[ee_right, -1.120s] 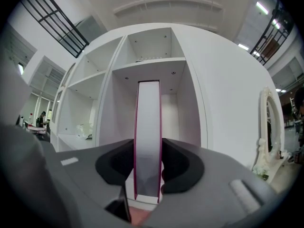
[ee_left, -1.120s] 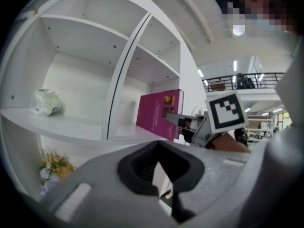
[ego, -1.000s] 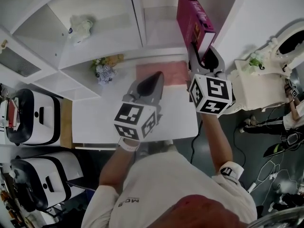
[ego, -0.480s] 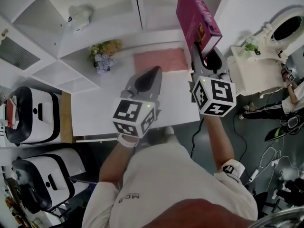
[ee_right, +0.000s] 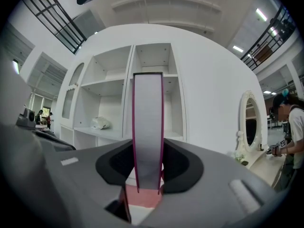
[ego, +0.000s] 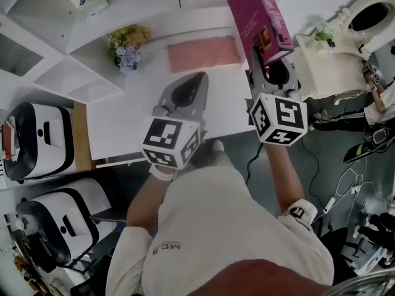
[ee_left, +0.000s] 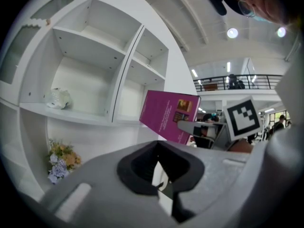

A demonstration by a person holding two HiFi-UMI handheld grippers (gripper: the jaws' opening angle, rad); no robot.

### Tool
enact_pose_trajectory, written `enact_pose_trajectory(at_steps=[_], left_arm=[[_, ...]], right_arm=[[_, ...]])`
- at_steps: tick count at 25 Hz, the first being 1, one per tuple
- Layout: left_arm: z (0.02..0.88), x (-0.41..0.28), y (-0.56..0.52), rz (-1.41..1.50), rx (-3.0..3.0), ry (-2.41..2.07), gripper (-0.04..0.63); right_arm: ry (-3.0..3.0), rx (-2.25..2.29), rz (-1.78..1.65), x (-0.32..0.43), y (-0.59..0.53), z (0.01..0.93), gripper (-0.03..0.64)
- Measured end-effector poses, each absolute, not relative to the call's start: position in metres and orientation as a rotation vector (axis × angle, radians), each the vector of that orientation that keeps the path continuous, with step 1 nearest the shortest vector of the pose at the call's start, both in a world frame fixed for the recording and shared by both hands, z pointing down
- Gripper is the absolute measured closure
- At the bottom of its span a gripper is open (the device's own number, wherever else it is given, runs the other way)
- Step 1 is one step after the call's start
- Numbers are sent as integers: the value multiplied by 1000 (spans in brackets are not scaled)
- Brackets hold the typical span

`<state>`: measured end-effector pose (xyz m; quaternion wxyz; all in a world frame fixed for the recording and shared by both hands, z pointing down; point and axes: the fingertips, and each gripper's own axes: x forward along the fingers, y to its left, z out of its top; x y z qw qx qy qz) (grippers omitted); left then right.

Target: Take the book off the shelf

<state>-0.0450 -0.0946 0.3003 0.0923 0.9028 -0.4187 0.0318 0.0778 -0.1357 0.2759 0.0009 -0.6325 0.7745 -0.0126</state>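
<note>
Two tongs are in view. My right tongs [ee_right: 148, 177] are clamped on the magenta book [ego: 254, 18], holding it upright over the right end of the white counter [ego: 133, 113], out of the shelf [ego: 133, 5]. My left tongs [ego: 197, 82] are together and empty.

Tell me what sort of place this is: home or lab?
Probably a mock bedroom set in a big hall: white shelf unit and dressing-table mirror, but a balcony railing and loose floor cables beyond.

Book [ego: 256, 18] glossy cover, paper pages; shelf [ee_left: 80, 63] smooth matt painted.
</note>
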Motion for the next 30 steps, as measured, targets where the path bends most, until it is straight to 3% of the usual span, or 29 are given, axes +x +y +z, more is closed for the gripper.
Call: enact_pose_trajectory(at_steps=[16,30], left_arm=[[372,-69,-34,172,2635,-1172,594],[452,-142,-2,169,2446,-1302,594]], right_arm=[[2532,-1948,-332,36,-57,394,477],[2728,-1918,-506,-18,-24,483,477]])
